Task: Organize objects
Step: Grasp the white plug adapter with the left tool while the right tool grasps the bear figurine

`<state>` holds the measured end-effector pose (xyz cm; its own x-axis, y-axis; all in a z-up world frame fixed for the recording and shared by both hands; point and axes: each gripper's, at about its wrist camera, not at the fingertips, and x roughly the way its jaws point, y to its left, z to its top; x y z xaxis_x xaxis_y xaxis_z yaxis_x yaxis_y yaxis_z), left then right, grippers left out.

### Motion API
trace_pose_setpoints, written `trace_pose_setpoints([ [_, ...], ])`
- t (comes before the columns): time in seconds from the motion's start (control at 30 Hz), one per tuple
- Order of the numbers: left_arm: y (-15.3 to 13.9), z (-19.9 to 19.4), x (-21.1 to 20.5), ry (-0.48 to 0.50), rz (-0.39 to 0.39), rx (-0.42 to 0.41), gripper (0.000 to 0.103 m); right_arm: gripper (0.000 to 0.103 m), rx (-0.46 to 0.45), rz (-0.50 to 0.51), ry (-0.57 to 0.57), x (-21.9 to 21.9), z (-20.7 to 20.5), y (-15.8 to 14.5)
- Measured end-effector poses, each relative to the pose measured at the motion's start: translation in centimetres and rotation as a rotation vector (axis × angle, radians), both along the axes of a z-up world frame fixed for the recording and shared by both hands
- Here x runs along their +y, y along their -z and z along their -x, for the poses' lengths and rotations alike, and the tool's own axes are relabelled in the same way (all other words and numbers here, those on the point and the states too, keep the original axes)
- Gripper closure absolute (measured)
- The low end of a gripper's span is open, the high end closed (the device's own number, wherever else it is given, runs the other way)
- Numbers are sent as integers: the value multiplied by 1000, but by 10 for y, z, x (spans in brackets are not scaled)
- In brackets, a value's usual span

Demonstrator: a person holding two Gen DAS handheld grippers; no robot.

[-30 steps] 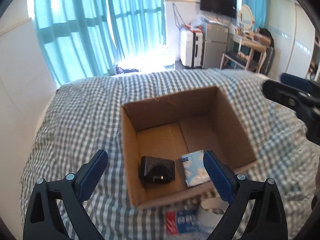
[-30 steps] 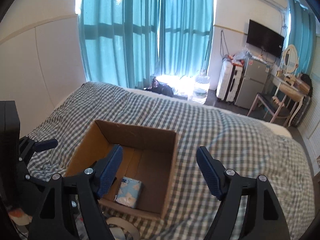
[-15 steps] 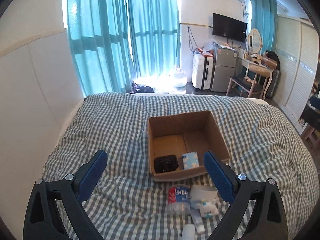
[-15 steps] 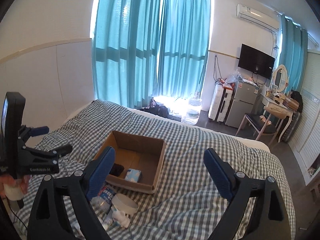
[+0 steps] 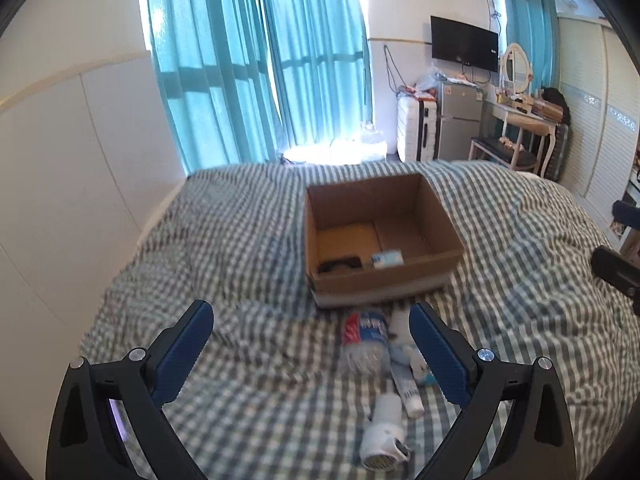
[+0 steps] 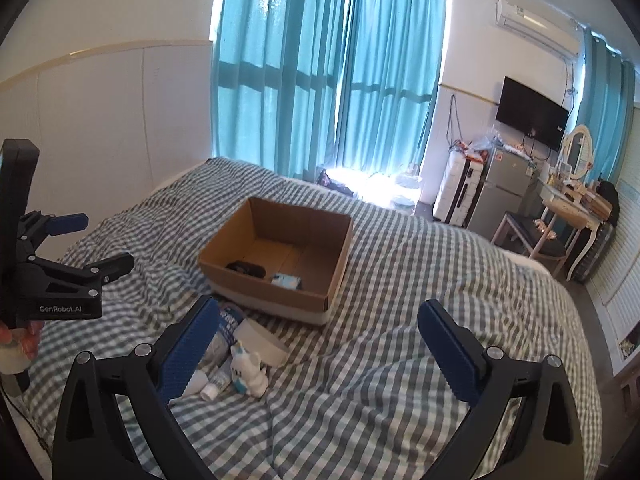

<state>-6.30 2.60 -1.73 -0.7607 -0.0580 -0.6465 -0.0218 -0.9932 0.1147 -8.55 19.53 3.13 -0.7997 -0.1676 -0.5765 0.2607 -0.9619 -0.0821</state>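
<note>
Two items already sit in the cardboard box (image 5: 380, 240) mid-bed: a black object (image 5: 339, 265) and a blue packet (image 5: 387, 258), both against its near wall. Five or so remain on the checked bedspread (image 5: 240, 248) just before that wall: bottle (image 5: 365, 338), white roll (image 6: 262, 341), tube (image 5: 406, 388), small figurine (image 6: 248, 372). Left gripper (image 5: 310, 354) and right gripper (image 6: 320, 354): both spread wide, empty; the right's jaws have just been opening. Advice: descend on one item, straddle its narrow axis. Pile lies below, nearer the right gripper's left finger.
</note>
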Motion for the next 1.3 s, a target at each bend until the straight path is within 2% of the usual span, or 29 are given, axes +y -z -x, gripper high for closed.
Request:
trace_pose_setpoints([
  [0.13,34,-12,9,14,11,-52,2,3,-58,2,-11,0,-3,30],
  [0.23,67,-16,14,24,7,-129,2,3,-109,9,-13,-1,-2,56],
  [0.43,112,-25,21,68,4,-242,2,3,-206,30,-2,-6,4,99],
  [0.6,130,-23,27,103,-26,-292,2,3,-243,9,-3,-13,7,117],
  [0.73,145,-19,34,133,-27,-332,2,3,-261,-2,-2,-15,8,122],
  [0.83,154,-16,31,145,-61,-363,3,3,-272,-8,-1,-16,11,123],
  [0.87,156,-15,29,148,-76,-374,4,3,-274,-12,-2,-16,12,124],
  [0.9,156,-14,27,151,-89,-380,11,3,-276,-16,-2,-17,13,124],
  [0.93,156,-13,26,160,-108,-387,23,3,-279,-23,-2,-19,14,126],
  [0.97,157,-13,25,169,-127,-396,30,3,-282,-28,-4,-20,15,126],
  [1.0,157,-12,23,175,-141,-405,48,3,-286,-35,-7,-22,17,127],
  [1.03,158,-11,23,176,-147,-418,53,3,-289,-45,-9,-24,18,128],
  [1.17,153,-13,21,181,-161,-412,53,3,-291,-62,-21,-30,24,128],
  [1.3,137,-12,17,182,-166,-371,53,3,-313,-70,-40,-38,33,133],
])
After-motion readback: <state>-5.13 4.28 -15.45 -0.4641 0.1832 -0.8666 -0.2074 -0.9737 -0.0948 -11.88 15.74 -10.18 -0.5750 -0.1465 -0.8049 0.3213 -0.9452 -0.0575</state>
